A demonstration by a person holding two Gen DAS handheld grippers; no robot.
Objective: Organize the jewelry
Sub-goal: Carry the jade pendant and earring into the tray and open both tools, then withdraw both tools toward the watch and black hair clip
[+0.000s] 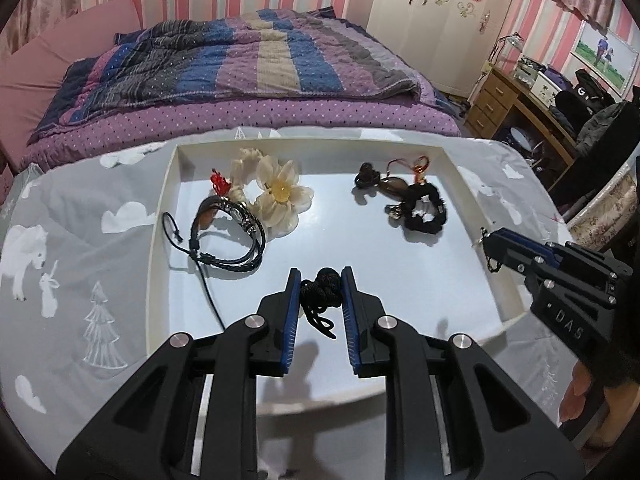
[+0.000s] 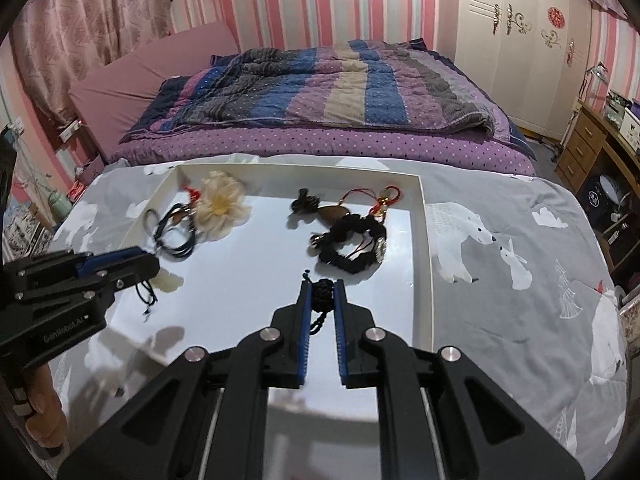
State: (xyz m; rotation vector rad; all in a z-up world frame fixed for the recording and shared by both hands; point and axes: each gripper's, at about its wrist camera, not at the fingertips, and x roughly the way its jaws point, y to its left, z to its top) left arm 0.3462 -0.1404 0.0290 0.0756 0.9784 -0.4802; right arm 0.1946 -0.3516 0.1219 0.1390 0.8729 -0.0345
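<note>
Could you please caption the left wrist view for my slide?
Left gripper jaws clamp a black knotted cord above a white tray of jewelry.

A striped quilt (image 1: 248,60) covers the bed — wooden desk (image 1: 516,100) beside a white wardrobe (image 1: 436,12).

One tray (image 1: 452,160), one cream flower (image 1: 280,194), one black scrunchie (image 1: 426,210), two claws (image 1: 320,284) (image 2: 322,292)

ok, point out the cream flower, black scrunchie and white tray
cream flower (image 1: 280,192), left wrist view, yellow centre
black scrunchie (image 2: 352,258), right wrist view, lower band
white tray (image 2: 425,240), right wrist view, right wall
</note>
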